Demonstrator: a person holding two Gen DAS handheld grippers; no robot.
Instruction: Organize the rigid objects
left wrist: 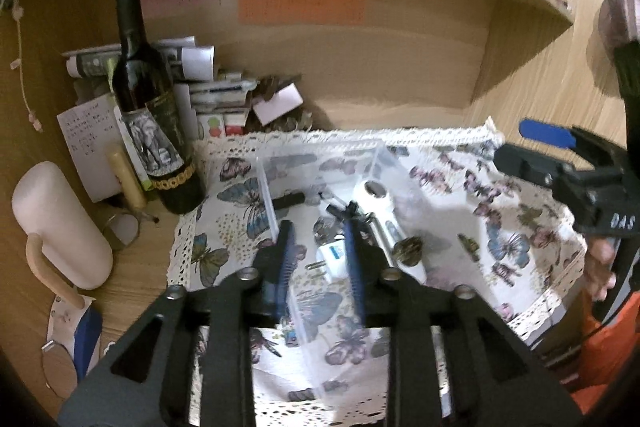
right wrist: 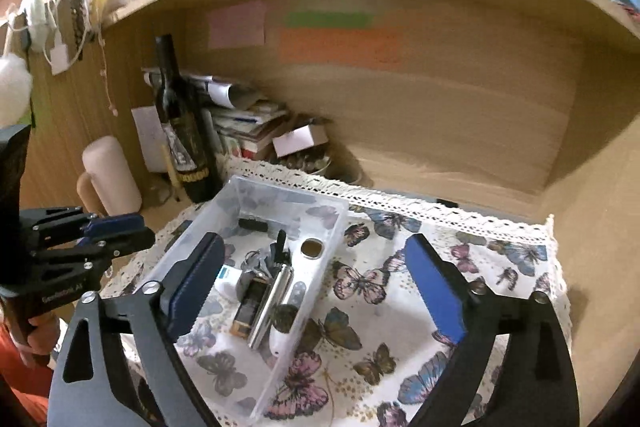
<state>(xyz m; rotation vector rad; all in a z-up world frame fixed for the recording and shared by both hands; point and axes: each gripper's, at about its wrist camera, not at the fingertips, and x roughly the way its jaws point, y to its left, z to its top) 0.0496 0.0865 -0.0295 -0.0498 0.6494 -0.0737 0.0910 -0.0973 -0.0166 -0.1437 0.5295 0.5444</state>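
Observation:
A clear plastic bin (right wrist: 192, 227) stands on a butterfly-print cloth (right wrist: 380, 291) and holds several small things: a white device (right wrist: 294, 291), a metal cylinder (right wrist: 272, 303), a white plug adapter (left wrist: 332, 259) and a small black item (left wrist: 288, 201). My left gripper (left wrist: 318, 223) hovers over the bin's near wall (left wrist: 296, 311), its fingers partly apart and empty; it also shows in the right wrist view (right wrist: 116, 231). My right gripper (right wrist: 316, 259) is wide open and empty above the bin's right side; it also shows in the left wrist view (left wrist: 532, 143).
A dark wine bottle (left wrist: 148, 99) stands at the back left beside a pink cylinder (left wrist: 60, 223), stacked papers (left wrist: 192, 75) and a small bowl (right wrist: 304, 161). Wooden shelf walls (left wrist: 360, 75) enclose the back and sides, with a shelf board above.

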